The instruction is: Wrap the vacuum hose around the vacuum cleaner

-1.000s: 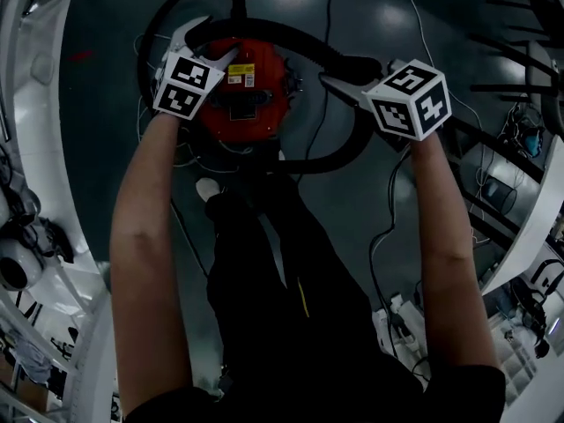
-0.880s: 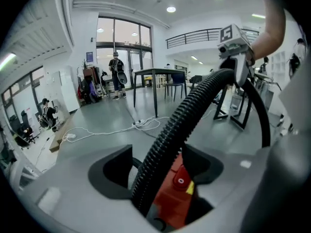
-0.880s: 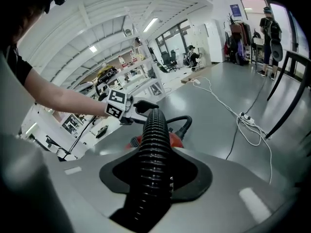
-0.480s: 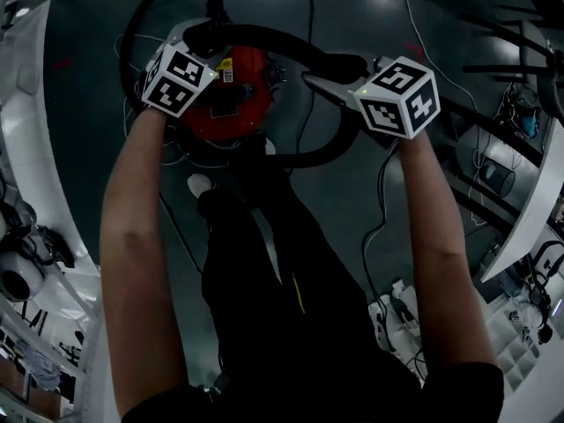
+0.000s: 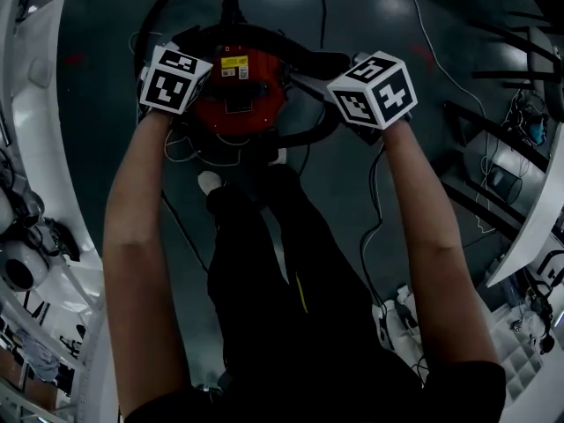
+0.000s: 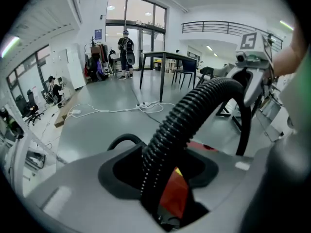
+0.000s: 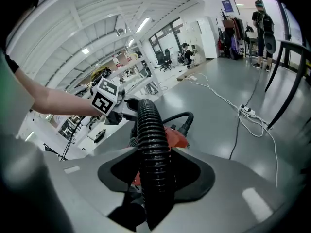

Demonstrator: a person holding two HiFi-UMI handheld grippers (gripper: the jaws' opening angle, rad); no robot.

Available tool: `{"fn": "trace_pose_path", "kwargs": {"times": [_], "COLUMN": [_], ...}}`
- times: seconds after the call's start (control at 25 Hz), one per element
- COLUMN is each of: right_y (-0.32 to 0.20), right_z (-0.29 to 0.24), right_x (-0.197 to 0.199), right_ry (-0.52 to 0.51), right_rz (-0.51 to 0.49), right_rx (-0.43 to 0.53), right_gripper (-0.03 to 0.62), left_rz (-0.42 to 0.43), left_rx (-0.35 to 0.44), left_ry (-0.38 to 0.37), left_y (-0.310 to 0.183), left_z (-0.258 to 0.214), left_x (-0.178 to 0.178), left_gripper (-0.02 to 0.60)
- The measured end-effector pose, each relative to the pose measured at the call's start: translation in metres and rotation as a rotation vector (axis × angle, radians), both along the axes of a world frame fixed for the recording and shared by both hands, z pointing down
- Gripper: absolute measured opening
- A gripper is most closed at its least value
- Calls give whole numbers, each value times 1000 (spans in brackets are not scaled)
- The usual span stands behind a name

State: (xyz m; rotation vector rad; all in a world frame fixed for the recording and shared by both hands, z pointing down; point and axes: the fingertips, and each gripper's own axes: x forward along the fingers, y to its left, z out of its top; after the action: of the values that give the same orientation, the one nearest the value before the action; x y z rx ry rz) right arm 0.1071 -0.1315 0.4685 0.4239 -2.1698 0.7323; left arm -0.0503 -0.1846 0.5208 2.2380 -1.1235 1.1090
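The red vacuum cleaner stands on the grey floor in front of the person's feet. Its black ribbed hose arcs over the vacuum's far side and loops round its left and right. My left gripper is at the vacuum's upper left, shut on the hose, with red vacuum showing below. My right gripper is at the vacuum's right. Its jaws are opening with the hose lying between them, and the vacuum sits just beyond.
Thin cables trail over the floor near the vacuum. A white power strip and cord lie further off. A dark table and chairs stand behind. White curved frames flank both sides. The person's legs stand just behind the vacuum.
The left jaws have come in round the hose. The right gripper has swung left, bringing the hose closer to the vacuum's right side. The hose arc now lies tighter over the vacuum.
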Motion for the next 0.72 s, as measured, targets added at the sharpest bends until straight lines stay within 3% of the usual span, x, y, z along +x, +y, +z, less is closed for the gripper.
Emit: {"fn": "trace_pose_path", "kwargs": {"times": [0.28, 0.52, 0.72], "right_y": [8, -2, 0], "right_z": [-3, -20, -37], "right_x": [-33, -48, -53], "right_ry": [-36, -27, -17], "right_rz": [-33, -51, -104], "right_rx": [-27, 69, 104], "right_gripper": [258, 291, 296], "left_rz": [-31, -64, -85], "left_rx": [-94, -176, -193], "left_ry": [-35, -82, -109], "left_y": [29, 39, 39], "left_z": [-17, -44, -71], "left_x": [-45, -68, -82], "left_gripper": [219, 216, 215]}}
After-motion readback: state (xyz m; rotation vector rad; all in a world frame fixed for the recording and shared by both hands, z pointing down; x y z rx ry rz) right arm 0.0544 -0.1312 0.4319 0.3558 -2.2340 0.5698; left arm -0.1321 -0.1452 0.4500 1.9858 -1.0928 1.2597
